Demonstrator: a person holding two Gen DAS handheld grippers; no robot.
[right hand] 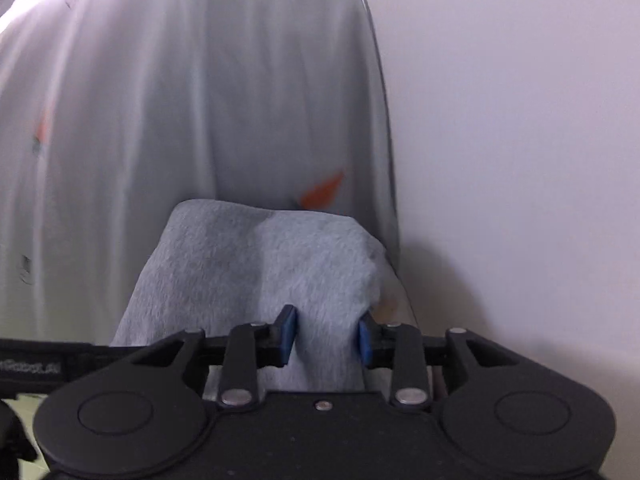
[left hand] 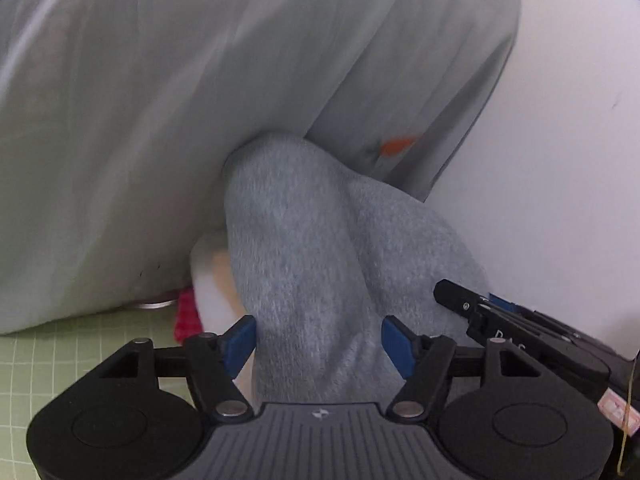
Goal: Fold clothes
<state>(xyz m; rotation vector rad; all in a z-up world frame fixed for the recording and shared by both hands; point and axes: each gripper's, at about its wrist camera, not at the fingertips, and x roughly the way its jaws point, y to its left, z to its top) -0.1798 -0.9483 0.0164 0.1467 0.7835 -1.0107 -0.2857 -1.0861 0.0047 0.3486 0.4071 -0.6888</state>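
Left wrist: garment [left hand: 320, 264] between hand-held gripper [left hand: 318, 345] (pinched)

Straight ahead of both your grippers the way is blocked: a thick grey cloth [left hand: 320, 248] fills the gap between the fingers, and a pale garment [left hand: 180, 100] hangs right behind it like a curtain. Your open room lies to the right, along the bare white wall [right hand: 520, 160]. Low on your left, the green mat [left hand: 60, 356] is bare up to a red checked cloth [left hand: 187, 314].

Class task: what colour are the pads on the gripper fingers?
Blue pads, clearest in the right wrist view, either side of the grey fleece cloth.
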